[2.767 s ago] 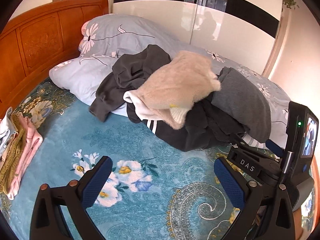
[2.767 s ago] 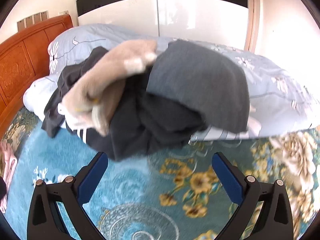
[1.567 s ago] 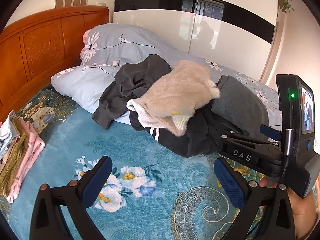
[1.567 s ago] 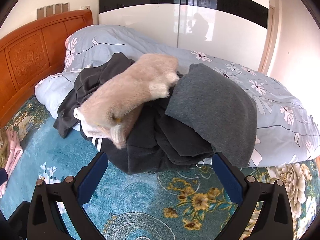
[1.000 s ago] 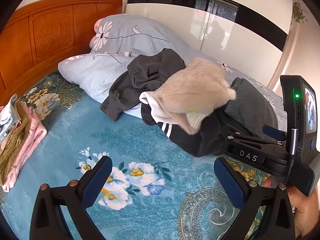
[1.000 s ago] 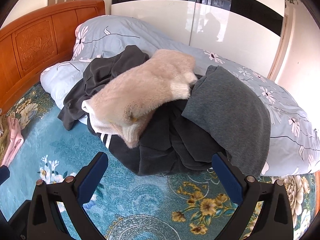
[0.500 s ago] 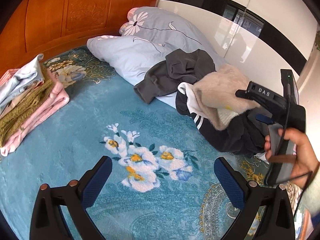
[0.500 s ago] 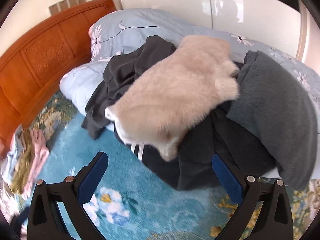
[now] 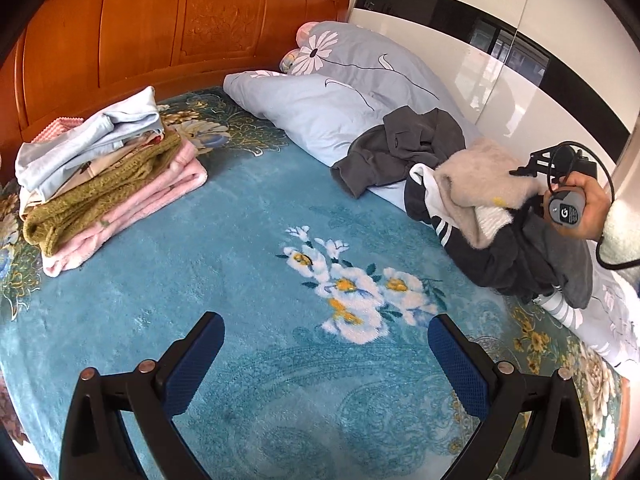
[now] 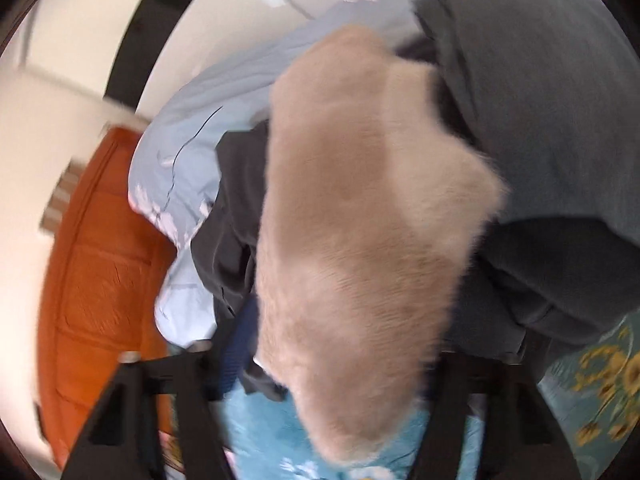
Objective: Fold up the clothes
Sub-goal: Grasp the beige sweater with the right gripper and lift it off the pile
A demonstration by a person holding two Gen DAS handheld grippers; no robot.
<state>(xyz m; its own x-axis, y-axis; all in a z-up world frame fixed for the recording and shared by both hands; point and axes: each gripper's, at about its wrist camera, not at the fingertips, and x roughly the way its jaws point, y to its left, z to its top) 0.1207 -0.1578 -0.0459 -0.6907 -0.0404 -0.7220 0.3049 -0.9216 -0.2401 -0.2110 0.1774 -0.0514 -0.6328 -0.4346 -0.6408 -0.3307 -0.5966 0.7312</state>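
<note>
We are picking the next garment: our right gripper (image 10: 332, 364), jaws just closing, pinches the beige fleece (image 10: 360, 240), which next needs lifting clear

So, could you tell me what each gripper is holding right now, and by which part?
The left gripper holds nothing. The right gripper has just been closing around the beige fluffy garment's lower end; a firm hold cannot be told.

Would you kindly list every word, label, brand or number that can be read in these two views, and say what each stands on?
"G": a white logo on the grey handle held in the person's right hand, left wrist view.
Small print beneath that logo: too small to read.
Right wrist view: blurred, no text readable.
</note>
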